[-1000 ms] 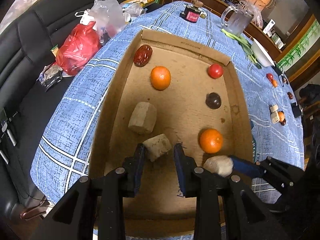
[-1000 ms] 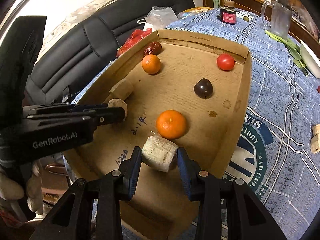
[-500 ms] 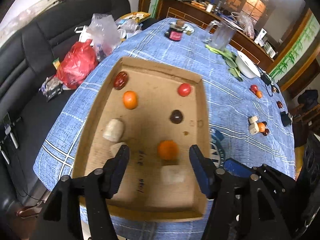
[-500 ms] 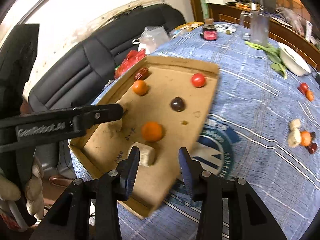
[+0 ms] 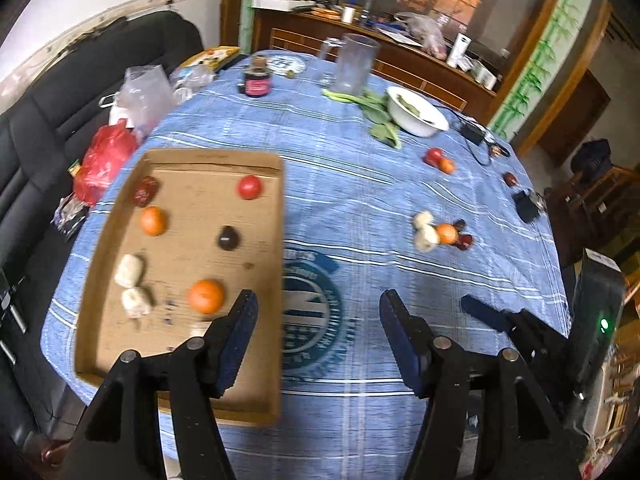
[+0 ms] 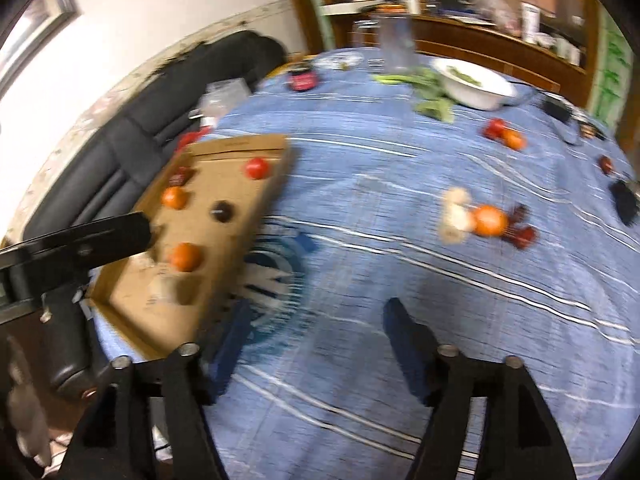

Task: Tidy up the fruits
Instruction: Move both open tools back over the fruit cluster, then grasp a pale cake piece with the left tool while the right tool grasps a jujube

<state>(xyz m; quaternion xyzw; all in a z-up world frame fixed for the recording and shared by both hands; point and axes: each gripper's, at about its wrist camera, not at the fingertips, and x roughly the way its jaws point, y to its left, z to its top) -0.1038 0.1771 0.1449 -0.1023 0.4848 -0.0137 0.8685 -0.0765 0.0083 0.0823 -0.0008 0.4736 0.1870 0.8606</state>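
**Both grippers wide open above the table, nothing held**

The left gripper [image 5: 318, 330] and right gripper [image 6: 316, 334] each have jaws spread wide, empty, above the blue tablecloth [image 5: 360, 200]. The cardboard tray [image 5: 276, 280] on the table's left side holds two oranges [image 5: 205, 296], a tomato [image 5: 249, 187], a dark fruit [image 5: 228, 237], a red date [image 5: 144, 191] and pale pieces [image 5: 129, 270]. A loose fruit cluster [image 5: 438, 234] lies well apart to the right, and further fruits [image 5: 439, 160] lie near the white bowl [image 5: 416, 111].

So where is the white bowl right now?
In the left wrist view the white bowl sits at the far right of the blue tablecloth, beside green leafy vegetables and right of the clear glass jug.
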